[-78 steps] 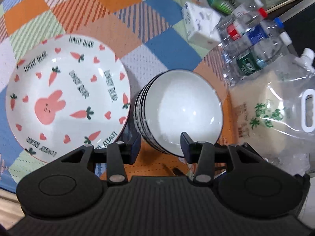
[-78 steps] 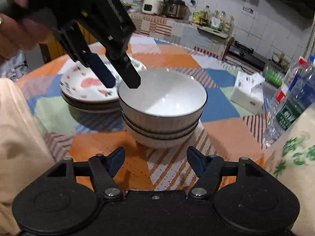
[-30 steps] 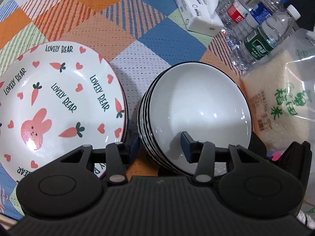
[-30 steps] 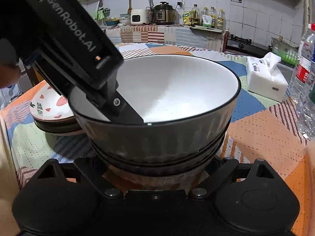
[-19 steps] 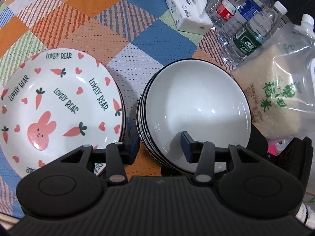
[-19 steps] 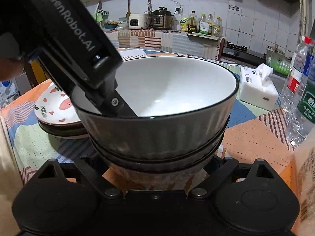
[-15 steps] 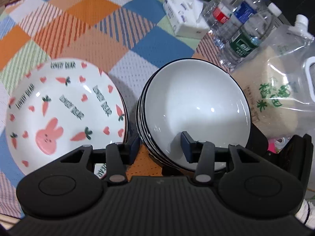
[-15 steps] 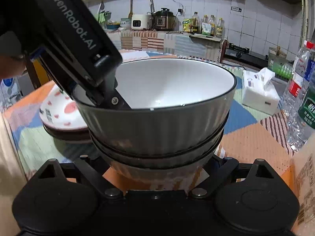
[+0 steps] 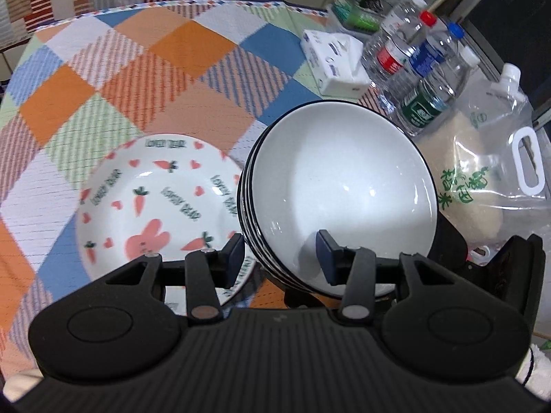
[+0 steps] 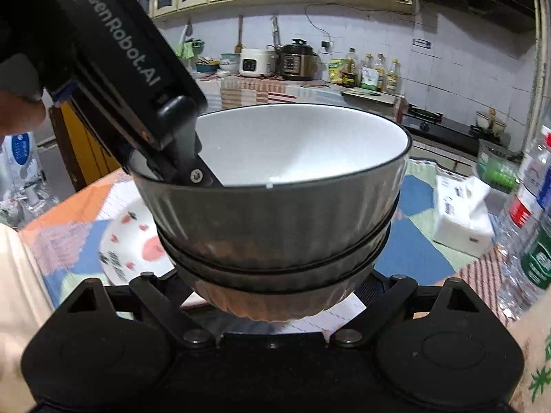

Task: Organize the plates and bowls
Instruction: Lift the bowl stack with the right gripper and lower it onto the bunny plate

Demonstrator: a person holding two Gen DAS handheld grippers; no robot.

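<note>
Since the earlier frames you have been raising the stack of bowls [image 9: 339,192]: it was sitting on the table [image 9: 148,65] beside the plates, and now it is hanging clear of the cloth with the kitchen counter showing behind it in the right wrist view.

Your left hand-held gripper [image 9: 280,254] is clamping the near wall of the bowls, one finger outside against the ribbed side and the other inside the white interior. Your right hand-held gripper [image 10: 272,296] is reaching under the stack [image 10: 275,206]; its fingertips are hidden beneath the lowest bowl, so you cannot tell whether it is clenched or only cradling the base.

The bowls are tilting slightly, with three black rims nested one inside another. The carrot-and-rabbit plate [image 9: 158,196] is lying on the patchwork cloth just to the left of the lifted stack, topping a pile of plates, and looks blurred.

To the right, a tissue pack [image 9: 335,65], a cluster of water bottles [image 9: 420,75] and a clear bag of rice [image 9: 482,179] are standing along the table's edge, apart from the bowls.
</note>
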